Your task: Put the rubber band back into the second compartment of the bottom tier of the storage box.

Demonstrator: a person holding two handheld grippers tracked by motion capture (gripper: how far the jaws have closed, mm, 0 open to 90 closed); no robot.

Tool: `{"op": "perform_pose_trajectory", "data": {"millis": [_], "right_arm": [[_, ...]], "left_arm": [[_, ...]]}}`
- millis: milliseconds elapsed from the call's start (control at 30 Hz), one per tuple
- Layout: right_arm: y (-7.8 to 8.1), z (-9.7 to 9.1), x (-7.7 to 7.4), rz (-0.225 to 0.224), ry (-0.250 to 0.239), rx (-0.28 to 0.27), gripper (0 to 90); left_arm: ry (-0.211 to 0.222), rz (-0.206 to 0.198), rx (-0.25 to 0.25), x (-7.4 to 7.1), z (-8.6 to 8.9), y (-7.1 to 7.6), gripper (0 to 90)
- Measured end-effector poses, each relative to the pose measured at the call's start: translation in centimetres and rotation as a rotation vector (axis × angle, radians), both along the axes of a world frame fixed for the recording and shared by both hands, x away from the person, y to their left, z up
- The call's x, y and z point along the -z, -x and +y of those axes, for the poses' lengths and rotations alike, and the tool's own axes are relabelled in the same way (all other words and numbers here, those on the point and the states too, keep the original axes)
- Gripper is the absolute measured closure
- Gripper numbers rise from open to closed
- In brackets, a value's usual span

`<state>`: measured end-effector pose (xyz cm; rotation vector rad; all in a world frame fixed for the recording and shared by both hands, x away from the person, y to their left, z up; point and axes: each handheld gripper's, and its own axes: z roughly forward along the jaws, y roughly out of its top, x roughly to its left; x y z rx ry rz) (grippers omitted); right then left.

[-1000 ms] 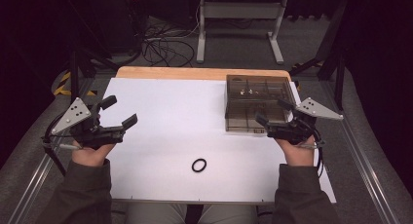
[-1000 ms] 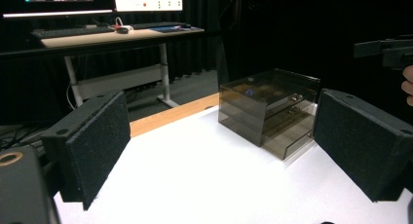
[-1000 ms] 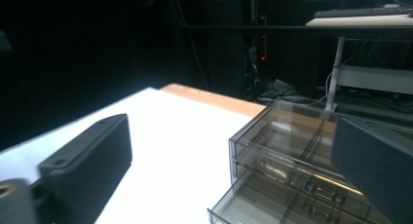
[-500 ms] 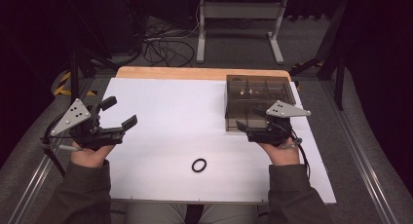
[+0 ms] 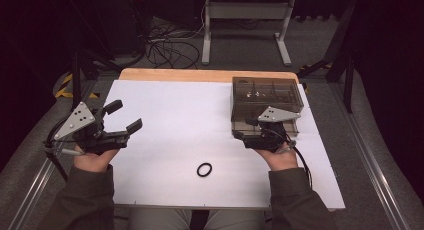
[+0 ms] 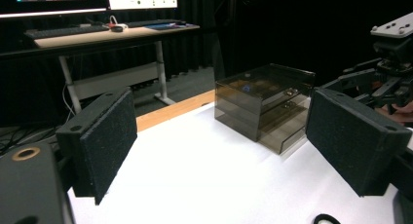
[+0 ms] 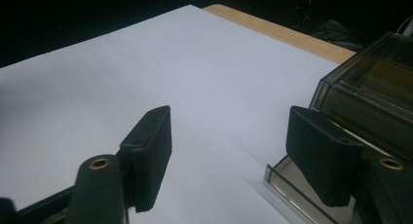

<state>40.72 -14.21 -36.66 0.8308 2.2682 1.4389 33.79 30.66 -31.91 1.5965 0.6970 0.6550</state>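
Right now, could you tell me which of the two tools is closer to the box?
The right tool: it sits at the front edge of the box, while the left tool is across the table.

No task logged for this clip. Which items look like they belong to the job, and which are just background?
Likely in play (a judgement):
- smoky clear drawer box, with the right gripper, jaws open, at its front
- black ring, lying loose on the white sheet
- left gripper, open, holding nothing

Just lying about:
- desk with keyboard
- cables on the floor
- metal table frame
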Motion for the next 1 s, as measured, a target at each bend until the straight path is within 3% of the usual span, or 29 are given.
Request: {"op": "perform_pose_trajectory", "data": {"millis": [267, 1000], "right_arm": [[-0.2, 0.9, 0.7, 0.032, 0.024, -0.040, 39.0], [-0.5, 4.5, 3.5, 0.135, 0.161, -0.172, 48.2]], "left_arm": [[0.002, 0.001, 0.004, 0.0, 0.0, 0.1, 13.9], [-0.010, 0.002, 0.011, -0.1, -0.1, 0.1, 16.1]]}}
